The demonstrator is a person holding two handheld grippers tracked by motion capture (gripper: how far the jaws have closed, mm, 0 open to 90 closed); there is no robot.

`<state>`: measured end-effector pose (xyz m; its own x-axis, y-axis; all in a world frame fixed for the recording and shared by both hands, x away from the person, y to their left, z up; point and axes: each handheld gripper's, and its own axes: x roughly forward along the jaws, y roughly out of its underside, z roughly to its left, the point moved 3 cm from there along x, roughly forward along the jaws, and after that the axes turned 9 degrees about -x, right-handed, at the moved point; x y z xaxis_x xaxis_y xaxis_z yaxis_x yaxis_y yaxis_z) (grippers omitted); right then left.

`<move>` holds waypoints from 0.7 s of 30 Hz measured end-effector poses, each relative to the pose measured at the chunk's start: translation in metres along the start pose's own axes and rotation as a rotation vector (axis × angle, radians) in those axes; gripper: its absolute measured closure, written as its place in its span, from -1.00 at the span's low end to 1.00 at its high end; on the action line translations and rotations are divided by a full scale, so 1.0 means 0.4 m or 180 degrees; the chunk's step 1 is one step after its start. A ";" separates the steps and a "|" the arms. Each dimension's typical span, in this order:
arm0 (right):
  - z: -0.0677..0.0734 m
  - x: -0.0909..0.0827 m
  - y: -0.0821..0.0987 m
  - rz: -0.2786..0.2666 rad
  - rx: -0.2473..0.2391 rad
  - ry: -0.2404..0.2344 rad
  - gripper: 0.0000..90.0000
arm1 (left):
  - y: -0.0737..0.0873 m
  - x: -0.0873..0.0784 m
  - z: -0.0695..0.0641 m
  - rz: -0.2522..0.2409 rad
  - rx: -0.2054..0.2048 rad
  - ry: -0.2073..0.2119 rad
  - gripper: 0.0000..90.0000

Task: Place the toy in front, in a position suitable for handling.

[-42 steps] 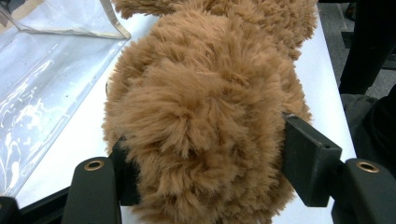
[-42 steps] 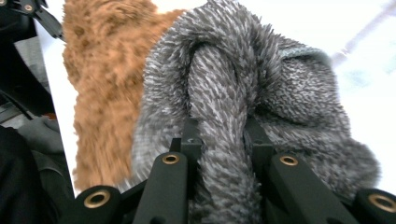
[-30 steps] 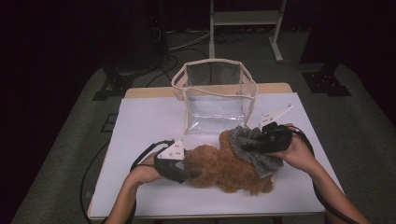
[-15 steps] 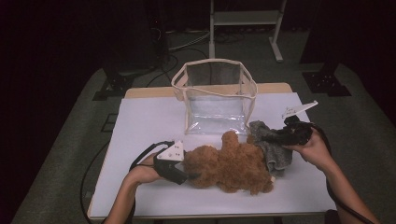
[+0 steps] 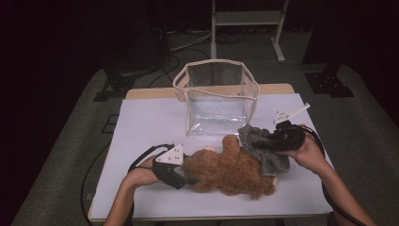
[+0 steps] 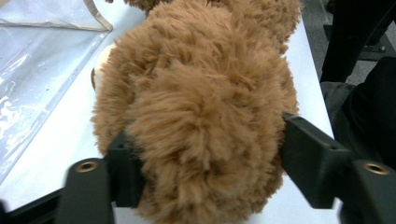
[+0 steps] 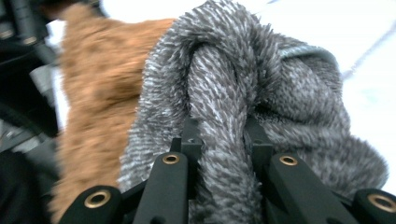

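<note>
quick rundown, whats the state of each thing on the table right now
fluffy brown plush teddy bear: lying on its side, one end between the left claw's jaws
left claw: jaws have just been opening, fur fills the gap
fuzzy grey knit cloth: bunched, partly draped on the bear
right claw: shut on the cloth
clear plastic bag with beige trim: upright, top open

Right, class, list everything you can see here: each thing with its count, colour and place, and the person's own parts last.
Teddy bear: one, brown, lying on the table's near middle.
Cloth: one, grey, fuzzy, at the bear's right end.
Bag: one, clear with beige trim, standing behind the bear.
Table: one, white top.
Left gripper: one, black, jaws around the bear's fur, just been opening.
Right gripper: one, black, shut on the cloth.
</note>
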<state>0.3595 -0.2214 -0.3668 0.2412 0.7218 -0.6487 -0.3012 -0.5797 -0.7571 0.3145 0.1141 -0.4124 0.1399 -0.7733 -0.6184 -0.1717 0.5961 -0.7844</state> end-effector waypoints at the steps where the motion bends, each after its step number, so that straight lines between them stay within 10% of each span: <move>1: 0.013 0.002 0.000 0.0018 -0.0036 -0.0029 0.66 | -0.002 0.001 0.001 -0.0008 -0.0018 -0.0014 -0.44; 9: 0.078 0.029 0.020 0.0123 -0.0146 -0.0332 0.67 | -0.036 0.033 0.019 0.0019 -0.0198 -0.0134 -0.86; 21: 0.105 0.040 0.001 0.0086 -0.0251 -0.0313 0.67 | -0.027 0.035 -0.009 0.0053 -0.0024 -0.0240 -0.46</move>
<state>0.3245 -0.1943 -0.3740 0.1414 0.7369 -0.6611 -0.2321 -0.6245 -0.7458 0.3146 0.0960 -0.4126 0.2100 -0.7447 -0.6335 -0.1817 0.6069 -0.7737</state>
